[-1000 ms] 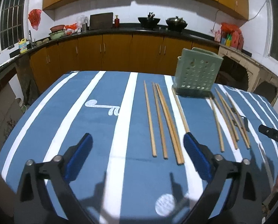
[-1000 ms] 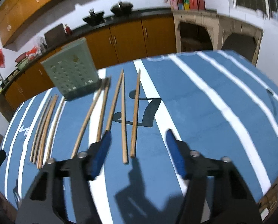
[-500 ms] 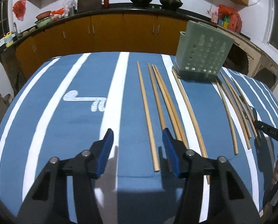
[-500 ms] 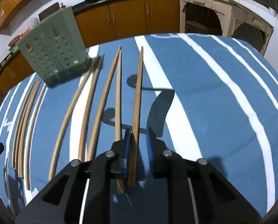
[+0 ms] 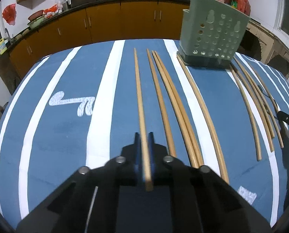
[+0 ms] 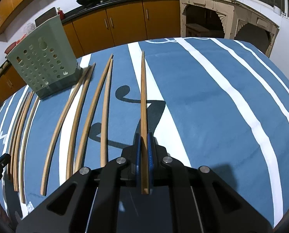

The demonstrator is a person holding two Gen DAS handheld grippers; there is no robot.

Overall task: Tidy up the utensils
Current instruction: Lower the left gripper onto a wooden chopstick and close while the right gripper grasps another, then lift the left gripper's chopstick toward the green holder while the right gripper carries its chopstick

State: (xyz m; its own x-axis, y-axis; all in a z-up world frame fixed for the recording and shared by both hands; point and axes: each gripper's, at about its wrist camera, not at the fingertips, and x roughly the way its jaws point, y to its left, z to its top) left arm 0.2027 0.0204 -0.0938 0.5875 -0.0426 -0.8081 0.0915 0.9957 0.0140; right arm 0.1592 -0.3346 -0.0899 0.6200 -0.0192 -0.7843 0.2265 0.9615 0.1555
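While chopsticks (image 5: 163,101) flank it, holder (image 5: 212,33) stands upright.

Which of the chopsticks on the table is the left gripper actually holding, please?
The left gripper is shut on the leftmost chopstick, the one lying alone nearest the wide white stripe. The other chopsticks lie loose to its right.

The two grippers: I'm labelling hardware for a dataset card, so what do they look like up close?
Both look alike. The left gripper and right gripper have matte black angular linkage arms with triangular cut-outs, joined by round silver pivot bolts. Their fingers are lined with blue pads. No cables, sleeves or printed markings are visible in either wrist view.
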